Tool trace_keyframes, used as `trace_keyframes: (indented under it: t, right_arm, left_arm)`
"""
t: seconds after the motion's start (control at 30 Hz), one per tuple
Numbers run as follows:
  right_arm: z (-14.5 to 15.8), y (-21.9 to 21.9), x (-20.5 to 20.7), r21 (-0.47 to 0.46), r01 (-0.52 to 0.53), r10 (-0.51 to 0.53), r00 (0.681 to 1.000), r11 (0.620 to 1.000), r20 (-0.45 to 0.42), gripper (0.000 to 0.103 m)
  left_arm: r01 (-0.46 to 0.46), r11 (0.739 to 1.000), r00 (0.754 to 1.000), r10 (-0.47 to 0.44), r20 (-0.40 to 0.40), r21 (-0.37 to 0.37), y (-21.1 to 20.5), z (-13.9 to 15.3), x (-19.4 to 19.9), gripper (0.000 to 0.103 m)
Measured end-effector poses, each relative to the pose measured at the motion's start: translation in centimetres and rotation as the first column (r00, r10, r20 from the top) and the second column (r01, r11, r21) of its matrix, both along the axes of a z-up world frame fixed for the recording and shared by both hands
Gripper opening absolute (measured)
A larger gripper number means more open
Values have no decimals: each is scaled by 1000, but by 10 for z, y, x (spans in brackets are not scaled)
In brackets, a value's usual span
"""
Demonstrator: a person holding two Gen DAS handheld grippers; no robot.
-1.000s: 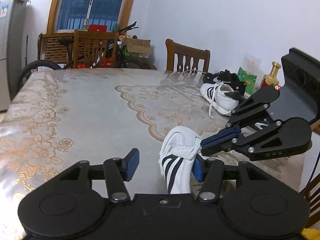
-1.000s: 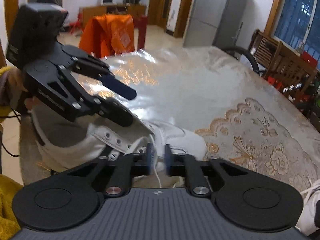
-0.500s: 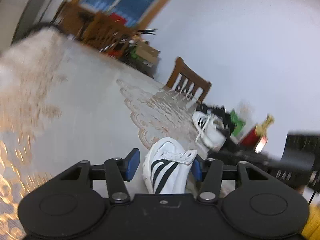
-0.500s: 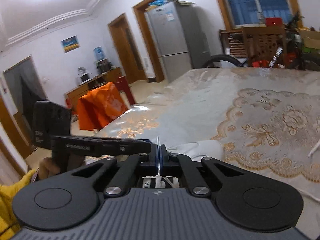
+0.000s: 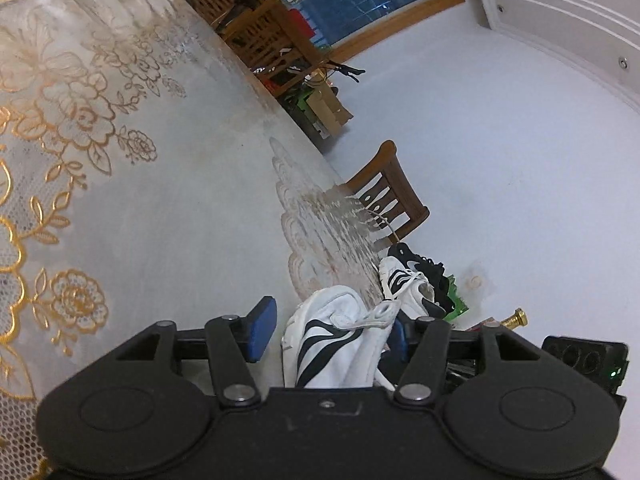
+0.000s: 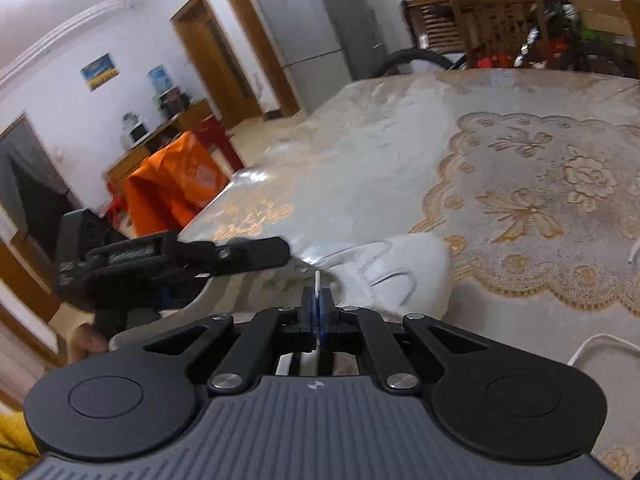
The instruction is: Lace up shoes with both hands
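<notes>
the right gripper (image 6: 319, 312) has its blue pads pressed together on a thin white shoelace (image 6: 317, 282), whose stiff tip sticks up just past the pads. the left gripper (image 5: 326, 330) stands about half apart around the white leather sneaker with black stripes (image 5: 328, 340); its jaws have just been opening a little. the far pad (image 5: 396, 334) seems to touch the shoe's tongue edge, while the near blue pad (image 5: 260, 330) stands clear of the sole side, so no squeeze shows. the sneaker lies on the table covered in a pale lace cloth with gold flowers (image 5: 160, 208), close to both tools; in the right wrist view its white toe (image 6: 404, 268) shows just ahead of the pads. the shoe's heel end is hidden behind the gripper bodies in both views. the left tool is blurred in the right wrist view. a second white sneaker (image 5: 404, 284) and a black shoe (image 5: 424, 268) lie near the table's far edge, small and partly overlapping.
</notes>
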State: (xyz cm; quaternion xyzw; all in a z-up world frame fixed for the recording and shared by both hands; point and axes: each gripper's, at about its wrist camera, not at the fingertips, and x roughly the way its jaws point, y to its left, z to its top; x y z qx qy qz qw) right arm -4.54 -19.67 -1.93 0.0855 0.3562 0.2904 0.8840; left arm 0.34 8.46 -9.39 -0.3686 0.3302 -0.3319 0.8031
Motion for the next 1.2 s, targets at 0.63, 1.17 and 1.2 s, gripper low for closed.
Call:
trace_keyframes:
  t: [0.63, 1.17, 1.2]
  right_arm:
    - [-20, -1, 2, 63, 162, -160, 987, 985, -35, 1]
    - [-30, -4, -31, 108, 163, -176, 976, 981, 124, 1]
    - [-31, -4, -30, 106, 163, -176, 977, 981, 124, 1]
  left_arm:
    - [22, 1000, 1000, -22, 4, 7, -8, -3, 4, 55]
    - [24, 1000, 1000, -25, 6, 9, -10, -6, 5, 55]
    - [25, 1000, 1000, -25, 6, 10, -10, -6, 5, 55]
